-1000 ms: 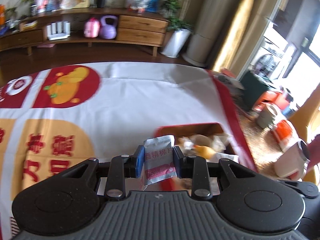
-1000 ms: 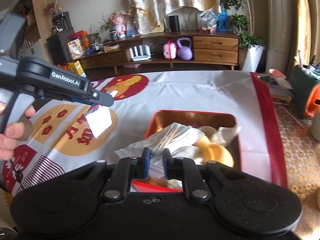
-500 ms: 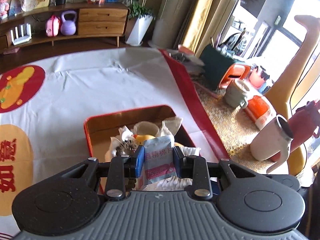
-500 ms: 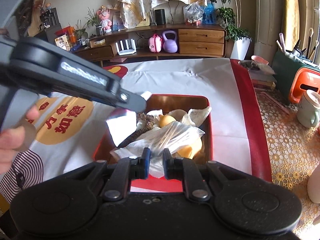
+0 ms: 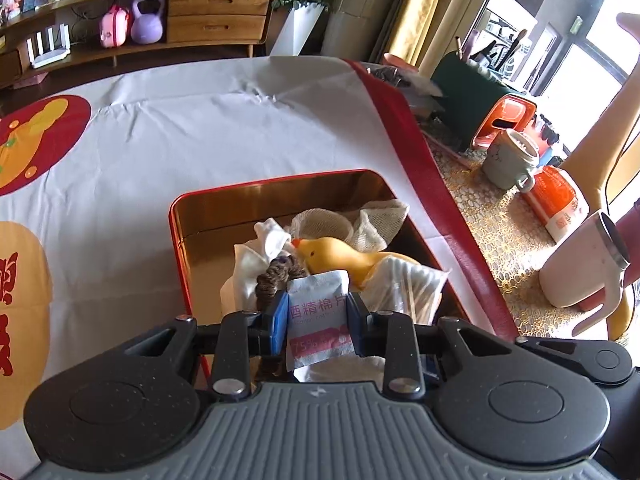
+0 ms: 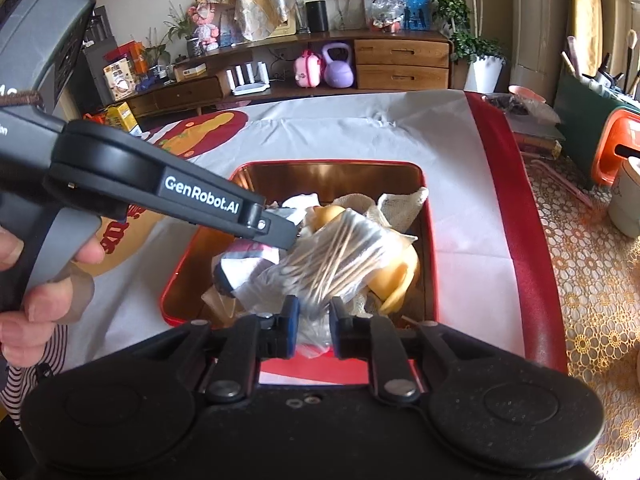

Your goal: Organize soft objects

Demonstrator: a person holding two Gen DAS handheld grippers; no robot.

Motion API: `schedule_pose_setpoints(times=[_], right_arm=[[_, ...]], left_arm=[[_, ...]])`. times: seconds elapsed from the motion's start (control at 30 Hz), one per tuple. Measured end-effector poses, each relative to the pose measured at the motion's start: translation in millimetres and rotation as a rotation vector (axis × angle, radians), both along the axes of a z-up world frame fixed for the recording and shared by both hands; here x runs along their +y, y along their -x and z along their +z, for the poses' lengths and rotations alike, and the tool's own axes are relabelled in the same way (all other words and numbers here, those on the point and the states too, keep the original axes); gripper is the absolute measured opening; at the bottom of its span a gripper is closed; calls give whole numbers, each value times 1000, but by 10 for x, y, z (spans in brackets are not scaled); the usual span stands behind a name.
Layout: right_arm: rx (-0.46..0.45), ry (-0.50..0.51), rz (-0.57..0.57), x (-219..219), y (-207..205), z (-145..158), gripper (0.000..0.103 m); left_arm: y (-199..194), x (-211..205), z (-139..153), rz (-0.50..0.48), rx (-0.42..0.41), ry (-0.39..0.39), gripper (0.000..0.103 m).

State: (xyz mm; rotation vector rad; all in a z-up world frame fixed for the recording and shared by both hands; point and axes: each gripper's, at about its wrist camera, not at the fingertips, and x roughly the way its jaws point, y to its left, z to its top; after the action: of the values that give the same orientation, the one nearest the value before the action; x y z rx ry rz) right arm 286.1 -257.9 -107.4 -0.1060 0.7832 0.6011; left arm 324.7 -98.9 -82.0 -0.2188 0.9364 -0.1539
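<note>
- Living-room table under a white printed cloth [image 5: 208, 128]; the red tin [image 5: 176, 216] is my landmark.
- In the tin: yellow duck [image 5: 340, 254], gauze [image 5: 376, 220], brown hair tie [image 5: 276, 276].
- My left gripper [image 5: 318, 316] pinches a wipe sachet [image 5: 318, 312] above the tin, not yet dropped.
- My right gripper [image 6: 314, 320] is opening around the cotton-swab bag [image 6: 336, 260], which rests on the tin's pile.
- Judgement: nearly finished.

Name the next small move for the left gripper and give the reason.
Probably open the left gripper and drop the alcohol-pad sachet: it is clamped between the pads, hanging right over the red tin already holding the yellow duck and cloths.
</note>
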Motion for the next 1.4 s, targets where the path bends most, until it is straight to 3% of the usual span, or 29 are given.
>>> schedule_pose_setpoints(times=[0.1,0.27,0.33,0.5,1.27,1.33,1.4], right_arm=[[-8,3,-5,-6,18,16,22],[-12,-10,-27,-58,53,58,33],[-16,-14,-34,-76,79,82,35],[-29,-24,-49,-105,136,166,39],[-145,-151,-123,-282,705,562,69],[-166,-165,-137,-302,779,584,75],[-174,-174,-143,-310,829,593,77]], left_arm=[[-14,44,-56,8,9,14,32],[6,103,-98,26,25,32,51],[32,132,-95,27,25,49,63],[133,183,-47,28,1,78,65],[1123,355,444,6,-250,-65,65],[1216,372,468,6,-265,-66,66],[1309,387,484,4,-279,-62,74]])
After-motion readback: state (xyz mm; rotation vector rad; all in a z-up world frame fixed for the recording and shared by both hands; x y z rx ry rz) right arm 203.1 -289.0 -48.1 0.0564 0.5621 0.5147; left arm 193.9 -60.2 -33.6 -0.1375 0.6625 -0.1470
